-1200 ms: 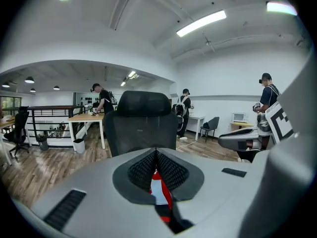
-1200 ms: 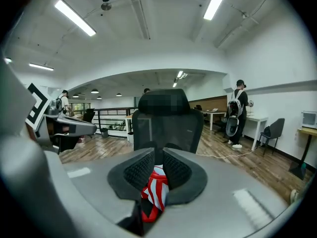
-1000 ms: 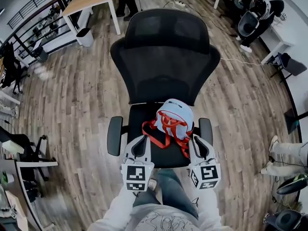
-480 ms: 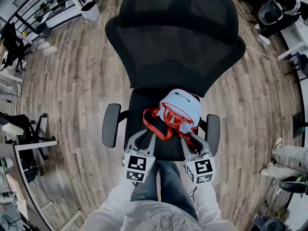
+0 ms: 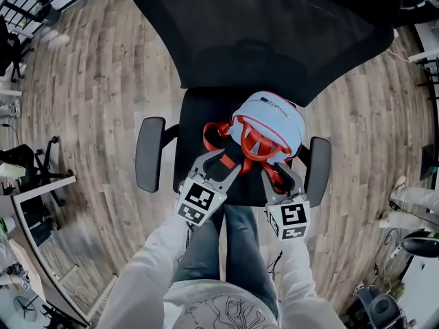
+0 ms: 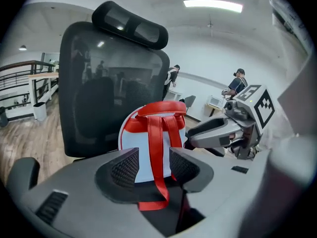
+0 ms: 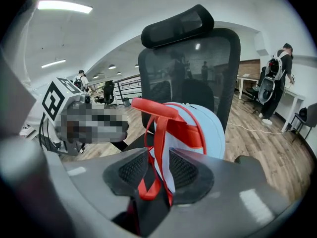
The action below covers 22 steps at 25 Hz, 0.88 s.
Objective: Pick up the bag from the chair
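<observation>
Currently, backpack (image 5: 269, 125): light blue, resting on the office chair (image 5: 274, 40) seat against the backrest, at 12 o'clock from both grippers.
Left gripper (image 5: 221, 163): jaws apart, one red strap (image 6: 157, 148) running between them, not clamped.
Right gripper (image 5: 279, 173): jaws apart around a strap loop, unclamped.
Risk: closing on one thin strap each may let the backpack swing, tilt or slip; a loose strap could snag an armrest (image 5: 318, 170).
Room: armrests hem in 3 and 9 o'clock, the backrest blocks 12; straight up looks free.
</observation>
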Each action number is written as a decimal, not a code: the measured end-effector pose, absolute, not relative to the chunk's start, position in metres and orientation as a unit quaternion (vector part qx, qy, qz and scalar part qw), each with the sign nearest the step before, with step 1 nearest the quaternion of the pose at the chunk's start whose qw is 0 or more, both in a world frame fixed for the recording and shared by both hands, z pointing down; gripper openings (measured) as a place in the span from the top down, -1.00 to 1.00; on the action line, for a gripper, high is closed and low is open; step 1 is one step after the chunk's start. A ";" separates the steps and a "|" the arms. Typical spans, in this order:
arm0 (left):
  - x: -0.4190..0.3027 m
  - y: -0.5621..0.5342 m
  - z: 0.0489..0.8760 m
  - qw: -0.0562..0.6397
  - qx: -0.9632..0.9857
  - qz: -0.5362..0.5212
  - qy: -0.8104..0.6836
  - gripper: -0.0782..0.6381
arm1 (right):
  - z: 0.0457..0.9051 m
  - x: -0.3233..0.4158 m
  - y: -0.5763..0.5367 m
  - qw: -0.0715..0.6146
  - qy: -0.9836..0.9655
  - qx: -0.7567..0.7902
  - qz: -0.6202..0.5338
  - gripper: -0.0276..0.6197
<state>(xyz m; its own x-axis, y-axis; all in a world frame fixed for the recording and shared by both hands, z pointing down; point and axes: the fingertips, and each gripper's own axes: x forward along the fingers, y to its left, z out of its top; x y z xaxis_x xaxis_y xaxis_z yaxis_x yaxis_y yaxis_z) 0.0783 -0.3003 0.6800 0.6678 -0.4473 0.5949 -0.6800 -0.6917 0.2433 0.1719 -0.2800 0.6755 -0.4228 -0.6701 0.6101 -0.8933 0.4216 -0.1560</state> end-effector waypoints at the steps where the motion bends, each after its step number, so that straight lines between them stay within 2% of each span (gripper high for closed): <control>1: 0.081 -0.300 0.689 0.225 0.889 0.259 -0.303 0.28 | 0.682 0.172 -0.281 0.236 -0.809 0.483 0.238 0.48; 13: 0.111 -0.298 0.765 0.185 0.921 0.309 -0.151 0.18 | 0.725 0.163 -0.292 0.266 -0.821 0.450 0.230 0.48; 20: 0.128 -0.295 0.784 0.200 0.926 0.300 -0.109 0.18 | 0.737 0.157 -0.291 0.281 -0.827 0.426 0.235 0.48; 21: 0.129 -0.292 0.784 0.199 0.928 0.299 -0.102 0.18 | 0.739 0.158 -0.290 0.281 -0.826 0.427 0.236 0.50; 22: 0.130 -0.289 0.783 0.197 0.929 0.298 -0.095 0.18 | 0.741 0.160 -0.289 0.281 -0.825 0.429 0.237 0.60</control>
